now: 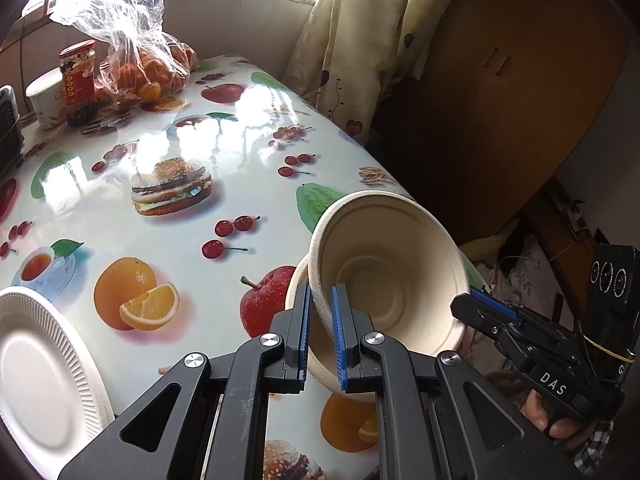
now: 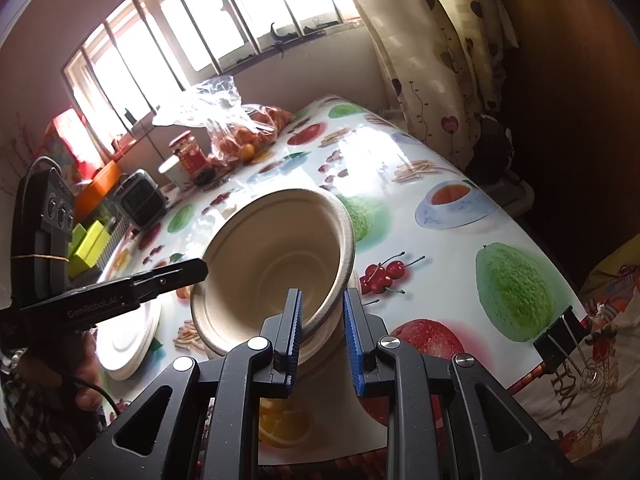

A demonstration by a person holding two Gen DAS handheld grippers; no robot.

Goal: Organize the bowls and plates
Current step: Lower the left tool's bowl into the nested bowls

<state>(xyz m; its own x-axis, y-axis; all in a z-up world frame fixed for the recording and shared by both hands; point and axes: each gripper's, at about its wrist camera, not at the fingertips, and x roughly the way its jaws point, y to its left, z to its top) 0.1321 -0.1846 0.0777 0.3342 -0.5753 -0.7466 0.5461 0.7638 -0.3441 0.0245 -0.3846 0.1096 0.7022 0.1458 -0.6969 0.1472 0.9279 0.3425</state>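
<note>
A beige paper bowl [image 1: 384, 276] hangs tilted over the fruit-print table [image 1: 168, 232], its mouth turned toward both cameras. My left gripper [image 1: 320, 292] is shut on its near rim, one blue pad inside and one outside. My right gripper [image 1: 476, 296] pinches the opposite rim. In the right wrist view the bowl [image 2: 272, 256] fills the centre and the right gripper [image 2: 322, 296] is shut on its rim, with the left gripper [image 2: 202, 268] at the far side. A second beige bowl [image 2: 320, 354] sits under the tilted one. White ribbed plates [image 1: 40, 360] lie at the left.
A clear bag of oranges [image 1: 144, 68], a red-lidded jar [image 1: 78, 80] and a white cup [image 1: 44, 100] stand at the table's far end. A small black appliance [image 2: 140, 196] sits by the window. The table edge, curtain [image 1: 352, 40] and wooden cabinet [image 1: 520, 80] lie to the right.
</note>
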